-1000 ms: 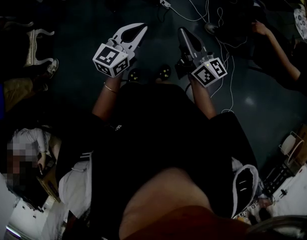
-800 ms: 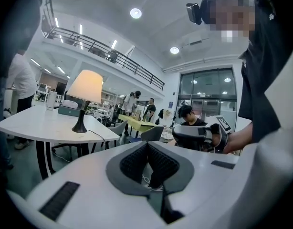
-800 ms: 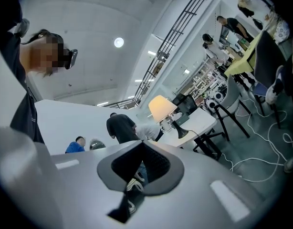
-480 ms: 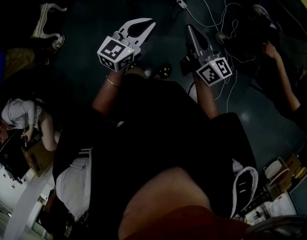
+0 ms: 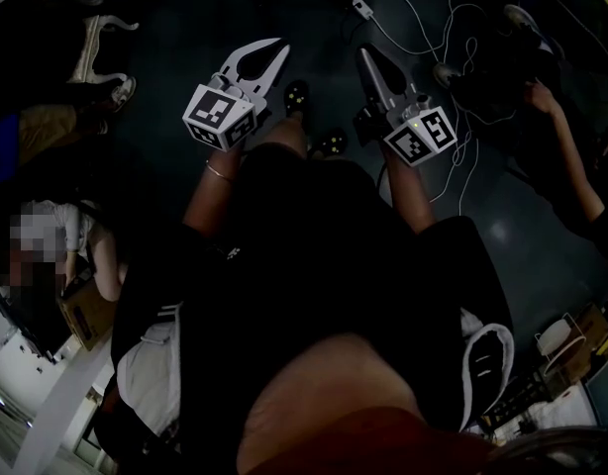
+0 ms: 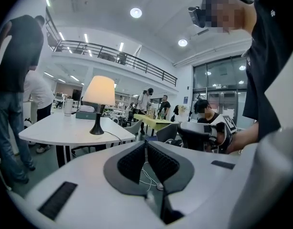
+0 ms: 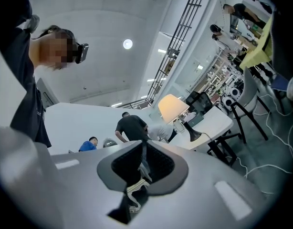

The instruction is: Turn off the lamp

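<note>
Cream and glowing, the lamp (image 6: 99, 104) is standing lit on a white round tabletop (image 6: 51, 130), well apart from us, so we are judging that the task is only at the approach step. A thin cord (image 6: 114, 137) is trailing from its dark base toward the tabletop's edge, and we are not making out any switch from here. We are holding the left gripper (image 6: 145, 144) aimed a little to the right of the lamp, its jaws closed tip to tip with nothing between them. Further right, the right gripper (image 7: 142, 146) is tilting upward toward the ceiling lights, its jaws likewise pressed together and empty, and the lamp is sitting off to the right in its view. Next we are going to need to walk up to the tabletop, find the switch on the cord or the base, and bring one closed tip onto it, pressing gently so that the lamp is not tipping.
</note>
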Motion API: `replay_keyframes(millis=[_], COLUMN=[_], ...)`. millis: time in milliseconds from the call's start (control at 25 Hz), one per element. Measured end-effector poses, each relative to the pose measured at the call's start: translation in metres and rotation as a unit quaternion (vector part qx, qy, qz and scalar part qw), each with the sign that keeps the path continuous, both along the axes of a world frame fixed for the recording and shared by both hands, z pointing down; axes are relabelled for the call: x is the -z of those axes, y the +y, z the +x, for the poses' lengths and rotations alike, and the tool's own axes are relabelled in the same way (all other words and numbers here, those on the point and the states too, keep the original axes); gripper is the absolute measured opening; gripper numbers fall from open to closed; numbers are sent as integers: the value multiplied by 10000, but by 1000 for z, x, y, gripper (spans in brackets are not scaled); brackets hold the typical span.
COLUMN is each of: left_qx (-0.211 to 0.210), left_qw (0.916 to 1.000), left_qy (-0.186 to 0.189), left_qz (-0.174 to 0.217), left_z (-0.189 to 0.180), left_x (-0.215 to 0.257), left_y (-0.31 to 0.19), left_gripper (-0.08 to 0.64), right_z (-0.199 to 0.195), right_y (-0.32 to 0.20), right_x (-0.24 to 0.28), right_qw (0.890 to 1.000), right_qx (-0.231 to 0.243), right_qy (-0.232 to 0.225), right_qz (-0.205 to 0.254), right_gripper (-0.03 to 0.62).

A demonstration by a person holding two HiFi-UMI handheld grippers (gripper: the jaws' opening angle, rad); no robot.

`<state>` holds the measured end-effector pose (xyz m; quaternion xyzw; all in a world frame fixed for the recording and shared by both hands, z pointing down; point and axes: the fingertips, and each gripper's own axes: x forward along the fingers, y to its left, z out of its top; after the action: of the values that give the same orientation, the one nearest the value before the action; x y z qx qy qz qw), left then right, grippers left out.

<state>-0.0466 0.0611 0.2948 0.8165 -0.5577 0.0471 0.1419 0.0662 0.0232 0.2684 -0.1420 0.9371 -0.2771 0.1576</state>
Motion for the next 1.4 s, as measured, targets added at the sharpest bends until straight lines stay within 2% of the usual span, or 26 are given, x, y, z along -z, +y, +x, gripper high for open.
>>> replay_keyframes(millis=[240,480,1000,1400], left_qx=[-503,-1066,-1395,-1679], left_qw=[9983,9935,9886,9843], left_qy=[286,351,547,534], left_qz=[97,167,132,-80], left_z=[18,37,10,-30], left_x=[7,2,-17,-37], left_y=[-30,-63,-135,-184], left_gripper=[8,8,8,8], right_z=[21,37,20,-29], right_y=[-17,-38,-94,-143], right_x=[-11,-20,-26,-46], right_qw=[9978,9932,9855,9809], right_qx=[-597,-1074,-1497,-1632], right_qy=[239,378,760,997], right_qz=[-156,-224,-245,-368], right_gripper=[3,3,3,5])
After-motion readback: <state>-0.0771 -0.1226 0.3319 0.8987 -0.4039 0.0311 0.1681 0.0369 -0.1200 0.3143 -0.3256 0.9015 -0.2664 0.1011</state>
